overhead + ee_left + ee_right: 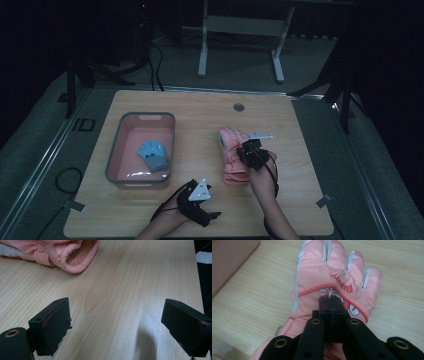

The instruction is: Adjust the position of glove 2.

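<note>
A pink padded glove lies flat on the wooden table, right of centre, fingers pointing away from me. In the right gripper view its back carries red lettering and a cartoon patch. My right gripper is over the glove's back with its jaws shut together; the tips are at the fabric, and I cannot tell whether they pinch it. My left gripper rests near the table's front edge, open, with bare wood between its jaws. The glove's knitted cuff lies a short way beyond them.
A pink basin with a grey rim stands at the left and holds a small blue glove; its corner shows left of the pink glove. A white strip lies beside the glove's fingers. A grey grommet sits near the far edge.
</note>
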Available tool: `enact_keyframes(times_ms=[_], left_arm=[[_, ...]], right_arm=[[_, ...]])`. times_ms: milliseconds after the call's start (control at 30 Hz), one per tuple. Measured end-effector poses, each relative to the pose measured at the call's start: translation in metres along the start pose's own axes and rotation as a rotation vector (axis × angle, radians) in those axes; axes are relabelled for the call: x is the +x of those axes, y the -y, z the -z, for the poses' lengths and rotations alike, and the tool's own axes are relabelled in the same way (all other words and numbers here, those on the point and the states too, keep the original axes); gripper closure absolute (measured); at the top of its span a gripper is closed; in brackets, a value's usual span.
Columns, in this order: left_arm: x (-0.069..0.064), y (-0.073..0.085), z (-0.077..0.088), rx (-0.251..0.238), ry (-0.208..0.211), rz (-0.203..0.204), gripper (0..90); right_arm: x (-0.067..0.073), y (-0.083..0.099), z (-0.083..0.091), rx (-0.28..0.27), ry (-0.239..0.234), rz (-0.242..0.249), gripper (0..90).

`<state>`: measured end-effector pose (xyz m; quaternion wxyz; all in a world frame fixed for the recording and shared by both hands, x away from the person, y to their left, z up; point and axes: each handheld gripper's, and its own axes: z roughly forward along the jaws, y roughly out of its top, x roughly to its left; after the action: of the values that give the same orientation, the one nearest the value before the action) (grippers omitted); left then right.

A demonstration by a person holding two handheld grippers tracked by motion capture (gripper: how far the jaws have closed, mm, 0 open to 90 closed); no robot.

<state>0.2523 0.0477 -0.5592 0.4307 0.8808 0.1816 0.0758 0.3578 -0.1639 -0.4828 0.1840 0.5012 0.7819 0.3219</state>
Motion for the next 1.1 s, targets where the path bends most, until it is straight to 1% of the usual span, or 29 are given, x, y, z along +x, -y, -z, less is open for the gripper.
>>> enact_keyframes(times_ms=[67, 133, 200, 333, 433, 467, 500, 533, 600, 633, 733, 833, 867, 900, 933, 967, 1000, 1033, 1067, 1100], left_arm=[[0.000, 0.000, 0.000, 0.003, -0.001, -0.004, 9.1], [0.000, 0.000, 0.000, 0.006, -0.001, -0.004, 9.1], [0.000, 0.000, 0.000, 0.004, 0.000, -0.004, 9.1], [0.000, 0.000, 0.000, 0.006, 0.000, -0.003, 9.1], [0.000, 0.000, 0.000, 0.003, -0.001, -0.001, 9.1], [0.000, 0.000, 0.000, 0.003, -0.002, -0.001, 9.1], [0.000, 0.000, 0.000, 0.004, -0.001, -0.001, 9.1], [0.000, 0.000, 0.000, 0.005, -0.001, -0.001, 9.2], [0.000, 0.000, 0.000, 0.007, -0.002, -0.002, 9.1], [0.000, 0.000, 0.000, 0.007, -0.002, -0.001, 9.1], [0.001, 0.000, 0.001, 0.000, -0.003, 0.011, 9.1], [0.002, 0.001, 0.001, 0.001, 0.000, 0.022, 9.1], [0.002, 0.000, 0.000, 0.003, 0.000, 0.023, 9.1], [0.002, 0.000, 0.000, 0.002, -0.001, 0.024, 9.1], [0.002, 0.000, 0.001, 0.000, -0.001, 0.025, 9.1], [0.002, 0.000, 0.001, -0.002, -0.002, 0.028, 9.1], [0.002, -0.001, 0.001, -0.005, -0.003, 0.034, 9.1], [0.002, -0.001, 0.002, -0.010, -0.005, 0.043, 9.1], [0.002, -0.002, 0.002, -0.012, -0.008, 0.049, 9.1], [0.002, -0.002, 0.002, -0.012, -0.008, 0.049, 9.1]], right_arm=[[-0.001, 0.003, -0.003, -0.001, 0.002, -0.008, 88.9], [-0.001, 0.007, -0.006, -0.014, 0.011, -0.018, 88.9], [-0.001, 0.010, -0.008, -0.014, 0.015, -0.014, 88.9], [0.000, 0.011, -0.010, -0.012, 0.009, 0.007, 87.8], [-0.001, 0.009, -0.006, -0.028, -0.015, 0.009, 82.4], [-0.002, 0.008, -0.003, -0.036, -0.024, 0.014, 79.4], [-0.002, 0.008, -0.001, -0.041, -0.031, 0.023, 74.5], [-0.003, 0.007, 0.001, -0.051, -0.038, 0.042, 69.9], [-0.005, 0.007, 0.005, -0.066, -0.048, 0.053, 65.2], [-0.007, 0.007, 0.007, -0.074, -0.056, 0.053, 63.0], [-0.016, 0.007, 0.017, -0.109, -0.065, 0.046, 51.0], [-0.026, 0.007, 0.025, -0.130, -0.079, 0.039, 35.3], [-0.030, 0.007, 0.027, -0.130, -0.101, 0.048, 29.5], [-0.033, 0.008, 0.028, -0.129, -0.110, 0.054, 25.4], [-0.036, 0.008, 0.029, -0.129, -0.115, 0.046, 23.4], [-0.040, 0.009, 0.030, -0.133, -0.142, 0.052, 18.1], [-0.042, 0.010, 0.030, -0.124, -0.166, 0.062, 13.5], [-0.045, 0.010, 0.030, -0.116, -0.165, 0.069, 15.0], [-0.047, 0.012, 0.031, -0.106, -0.166, 0.084, 13.6], [-0.047, 0.012, 0.031, -0.106, -0.166, 0.084, 13.6]])
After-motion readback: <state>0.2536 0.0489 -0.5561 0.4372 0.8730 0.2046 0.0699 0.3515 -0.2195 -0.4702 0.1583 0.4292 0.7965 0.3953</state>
